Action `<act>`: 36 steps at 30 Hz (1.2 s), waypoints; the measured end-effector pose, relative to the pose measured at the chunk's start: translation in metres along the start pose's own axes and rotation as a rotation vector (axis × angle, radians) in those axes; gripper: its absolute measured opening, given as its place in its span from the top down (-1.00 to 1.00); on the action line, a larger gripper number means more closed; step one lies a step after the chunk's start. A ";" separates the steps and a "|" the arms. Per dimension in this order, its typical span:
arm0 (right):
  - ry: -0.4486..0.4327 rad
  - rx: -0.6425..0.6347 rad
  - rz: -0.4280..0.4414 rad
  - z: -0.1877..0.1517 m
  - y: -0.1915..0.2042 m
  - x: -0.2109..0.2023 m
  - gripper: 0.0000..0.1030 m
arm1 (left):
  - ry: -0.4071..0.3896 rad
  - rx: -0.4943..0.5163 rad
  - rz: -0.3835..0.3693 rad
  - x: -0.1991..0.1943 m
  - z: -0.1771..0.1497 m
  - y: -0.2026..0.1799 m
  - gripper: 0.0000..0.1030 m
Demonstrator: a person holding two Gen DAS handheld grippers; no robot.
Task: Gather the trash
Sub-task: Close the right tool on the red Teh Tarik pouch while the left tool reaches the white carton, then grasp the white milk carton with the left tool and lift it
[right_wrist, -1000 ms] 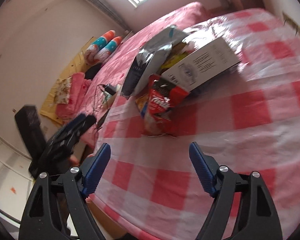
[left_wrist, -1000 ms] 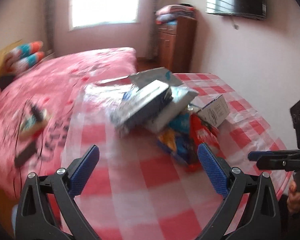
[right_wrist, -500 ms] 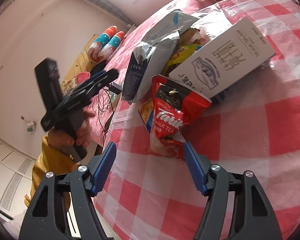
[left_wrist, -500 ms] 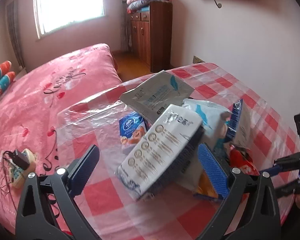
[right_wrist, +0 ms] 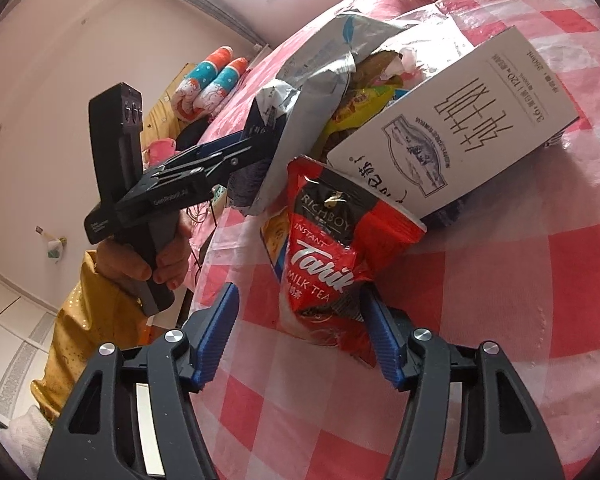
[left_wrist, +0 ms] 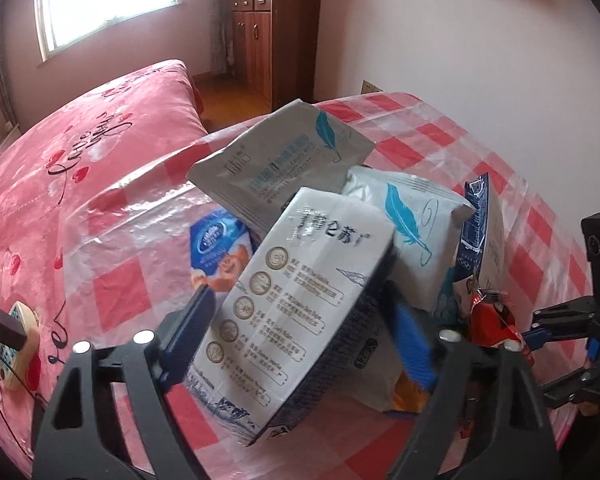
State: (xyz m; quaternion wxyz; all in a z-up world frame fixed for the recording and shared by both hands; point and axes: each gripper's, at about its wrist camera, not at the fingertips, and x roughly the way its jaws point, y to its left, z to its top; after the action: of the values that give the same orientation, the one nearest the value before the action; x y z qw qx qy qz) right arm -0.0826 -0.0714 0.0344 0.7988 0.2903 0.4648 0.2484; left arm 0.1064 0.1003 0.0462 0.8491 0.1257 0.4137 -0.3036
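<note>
A heap of trash lies on a table with a red-and-white checked cloth. My left gripper is open, its jaws on either side of a white carton with grey sides. Behind the carton lie two grey pouches with a blue feather and a blue tissue pack. My right gripper is open around the lower end of a red milk tea bag. A white box with black lettering leans above the bag. The left gripper also shows in the right wrist view, its tips at the grey pouch.
A bed with a pink cover adjoins the table on the left. A phone with a charger lies on it. A brown cabinet stands at the far wall. The right gripper shows at the left wrist view's right edge.
Both grippers have moved in toward the heap. The left jaws now straddle the white carton and the right jaws now straddle the red milk tea bag. Both jaw gaps have narrowed.
</note>
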 end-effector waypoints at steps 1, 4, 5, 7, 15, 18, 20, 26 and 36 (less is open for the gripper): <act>0.001 0.002 0.001 0.000 0.000 0.001 -0.23 | -0.003 -0.008 0.005 0.000 0.000 0.001 -0.57; -0.008 0.009 0.010 0.004 0.000 0.001 -0.23 | -0.015 -0.052 0.009 -0.003 -0.002 0.002 -0.47; -0.012 0.009 0.007 0.007 -0.001 0.002 -0.23 | -0.019 -0.060 0.011 -0.005 -0.003 0.001 -0.47; -0.017 0.009 -0.009 0.008 -0.003 0.000 -0.13 | -0.027 -0.079 0.025 -0.009 -0.005 -0.001 -0.40; -0.021 0.004 -0.023 0.001 -0.011 -0.006 0.27 | -0.069 -0.158 0.062 -0.026 -0.015 -0.007 0.04; -0.027 -0.044 -0.055 -0.003 -0.005 -0.008 0.32 | -0.056 -0.160 0.030 -0.029 -0.020 -0.008 0.02; -0.031 -0.058 -0.073 -0.005 -0.006 -0.013 0.33 | -0.034 -0.163 -0.013 -0.032 -0.021 -0.008 -0.32; -0.037 -0.029 -0.094 -0.006 -0.021 -0.031 0.32 | -0.001 -0.095 0.057 -0.036 -0.020 0.003 -0.77; -0.063 -0.021 -0.136 -0.001 -0.016 -0.032 -0.24 | 0.054 -0.087 0.021 0.001 -0.018 0.013 -0.50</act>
State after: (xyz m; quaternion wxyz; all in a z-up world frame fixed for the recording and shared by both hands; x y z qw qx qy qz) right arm -0.0954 -0.1035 0.0422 0.8310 0.2573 0.4555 0.1892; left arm 0.1041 0.1188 0.0342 0.8454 0.1013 0.4477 -0.2731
